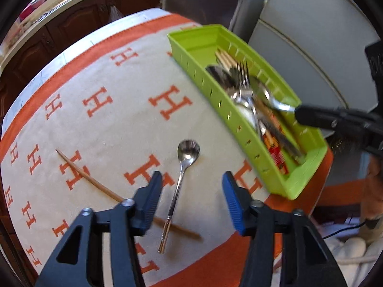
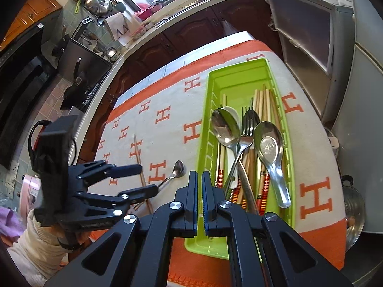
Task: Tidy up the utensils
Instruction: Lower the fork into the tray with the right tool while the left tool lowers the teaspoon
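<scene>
Spoon [image 1: 182,186] lies between parted left hand-held gripper [image 1: 191,179]; right one [image 2: 199,179] closed, empty

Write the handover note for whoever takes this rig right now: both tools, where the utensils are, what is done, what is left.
Left tool: open, empty, pointing down over the small spoon, whose handle lies between its fingers, untouched.
Right tool: shut, empty, at the near end of the green tray.
Done: the tray holds spoons, a fork and chopsticks.
Left: the small spoon and one loose chopstick lie on the orange-and-white cloth; the spoon's handle crosses over the chopstick.
Next, probably: close the left tool on the spoon, move it to the tray, then fetch the chopstick.
</scene>
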Available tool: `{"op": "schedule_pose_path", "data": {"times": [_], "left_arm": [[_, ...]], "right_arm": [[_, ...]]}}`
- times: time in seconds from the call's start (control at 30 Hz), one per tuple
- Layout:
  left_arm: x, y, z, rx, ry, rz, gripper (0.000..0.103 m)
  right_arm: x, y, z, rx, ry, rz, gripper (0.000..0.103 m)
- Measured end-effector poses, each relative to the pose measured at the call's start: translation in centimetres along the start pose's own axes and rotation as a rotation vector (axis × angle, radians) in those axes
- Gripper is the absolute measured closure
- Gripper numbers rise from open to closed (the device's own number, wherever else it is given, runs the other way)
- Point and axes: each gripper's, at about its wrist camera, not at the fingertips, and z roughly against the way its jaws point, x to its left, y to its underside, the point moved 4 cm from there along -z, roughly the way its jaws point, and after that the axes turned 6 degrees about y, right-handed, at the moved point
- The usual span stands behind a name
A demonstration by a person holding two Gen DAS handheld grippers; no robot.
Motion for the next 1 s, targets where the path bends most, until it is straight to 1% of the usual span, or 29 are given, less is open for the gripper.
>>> {"op": "schedule_pose_path", "data": {"times": [0.07,0.13,0.17,0.23,0.3,0.37,0.5,0.6,0.67,0.73,0.8,0.9,1.0], "left_arm": [[0.0,0.5,-0.9,0.042,-0.002,-0.017,0.076],[0.4,1.0,-2.1,0.095,0.007,-0.013,0.082],[0.6,1.1,-2.4,0.109,0.008,-0.010,0.084],[0.8,1.1,-2.7,0.109,-0.006,-0.023,0.084],[1.0,1.3,-3.2,0.143,-0.002,-0.021,0.086],[1.2,1.6,-3.9,0.188,-0.018,-0.036,0.093],[1.4,1.8,-4.3,0.226,-0.023,-0.078,0.093],[1.5,1.2,-5.0,0.254,-0.018,-0.063,0.094],[1.7,0.8,-5.2,0.273,-0.017,-0.044,0.099],[1.9,0.1,-5.4,0.278,-0.016,-0.028,0.101],[2.3,-0.4,-5.4,0.266,-0.025,0.006,0.101],[2.7,-0.8,-5.1,0.219,-0.033,0.053,0.101],[3.1,-0.6,-4.4,0.172,-0.015,0.098,0.101]], "right_arm": [[0.2,0.2,-0.2,0.004,-0.003,0.002,0.099],[0.3,0.3,-0.2,0.004,-0.010,0.003,0.099],[0.4,0.3,-0.2,0.004,-0.012,0.005,0.099],[0.3,0.3,-0.3,0.004,-0.013,0.006,0.099],[0.3,0.4,-0.4,0.004,-0.017,0.007,0.099],[0.2,0.3,-0.5,0.007,-0.016,0.007,0.099],[0.0,0.3,-0.6,0.007,-0.020,0.007,0.099],[-0.1,0.3,-0.7,0.014,-0.020,0.004,0.099],[-0.1,0.4,-0.9,0.021,-0.024,-0.002,0.099],[-0.2,0.5,-1.1,0.024,-0.029,-0.004,0.099],[-0.4,0.6,-1.2,0.027,-0.035,-0.016,0.099],[-0.8,0.5,-1.2,0.021,-0.034,-0.032,0.099],[-1.2,0.4,-0.8,0.010,-0.031,-0.043,0.099]]}}
